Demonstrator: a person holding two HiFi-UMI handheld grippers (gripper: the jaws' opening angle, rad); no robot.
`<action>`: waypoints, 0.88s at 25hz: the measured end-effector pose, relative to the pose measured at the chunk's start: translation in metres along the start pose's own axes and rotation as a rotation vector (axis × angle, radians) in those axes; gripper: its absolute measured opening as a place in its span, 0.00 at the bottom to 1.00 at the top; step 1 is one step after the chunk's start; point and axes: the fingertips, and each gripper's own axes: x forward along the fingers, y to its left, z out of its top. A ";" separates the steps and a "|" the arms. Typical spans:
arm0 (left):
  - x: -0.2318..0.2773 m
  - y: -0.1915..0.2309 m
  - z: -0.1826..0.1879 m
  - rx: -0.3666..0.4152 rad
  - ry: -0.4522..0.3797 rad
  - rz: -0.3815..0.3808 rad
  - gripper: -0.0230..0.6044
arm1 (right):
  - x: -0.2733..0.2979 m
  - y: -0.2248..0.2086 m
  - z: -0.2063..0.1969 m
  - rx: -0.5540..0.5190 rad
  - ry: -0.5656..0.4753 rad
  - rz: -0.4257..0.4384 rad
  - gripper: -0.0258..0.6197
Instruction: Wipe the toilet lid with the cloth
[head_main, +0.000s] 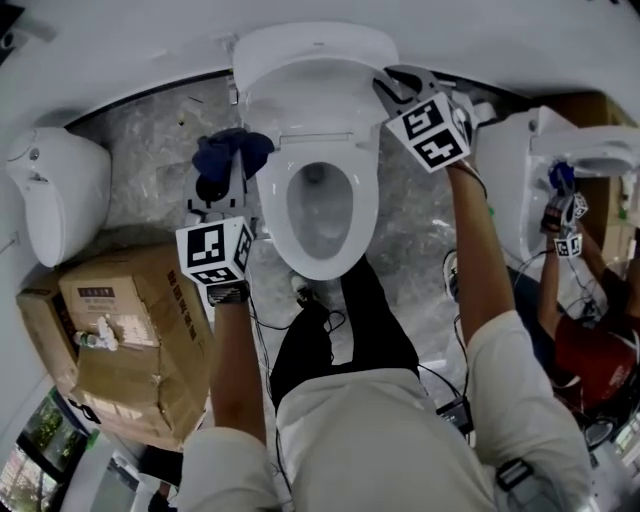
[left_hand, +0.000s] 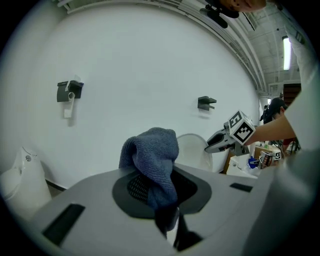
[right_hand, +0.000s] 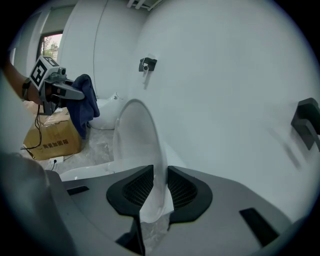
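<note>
A white toilet (head_main: 275, 215) stands against the white wall, in the middle of the grey marbled floor (head_main: 160, 130). Its bowl is open and its toilet lid (head_main: 315, 55) is tipped up against the wall. Over by the floor's left edge sits a taped cardboard box (head_main: 130, 340), with another white toilet (head_main: 55, 200) just behind it. The right gripper (head_main: 392, 88) is up at the lid's right edge. From its own view, the right gripper (right_hand: 159, 187) has that thin white edge (right_hand: 135, 135) running straight between its jaws, which are closed onto it on both faces. The left gripper (head_main: 225, 168) hangs in the air just left of the bowl, clear of the lid. Its jaws (left_hand: 157, 187) are clamped tight on the dark blue cloth (left_hand: 152, 150), which bunches up out of them in a loose lump (head_main: 232, 152).
</note>
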 end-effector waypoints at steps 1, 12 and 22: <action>-0.006 0.000 0.000 0.000 -0.005 -0.003 0.12 | -0.003 0.003 -0.001 0.000 0.003 -0.003 0.20; -0.073 -0.006 -0.010 0.028 -0.035 -0.064 0.12 | -0.052 0.052 -0.015 -0.056 0.054 -0.050 0.21; -0.115 -0.014 -0.020 0.029 -0.007 -0.088 0.12 | -0.088 0.118 -0.044 -0.048 0.062 0.006 0.20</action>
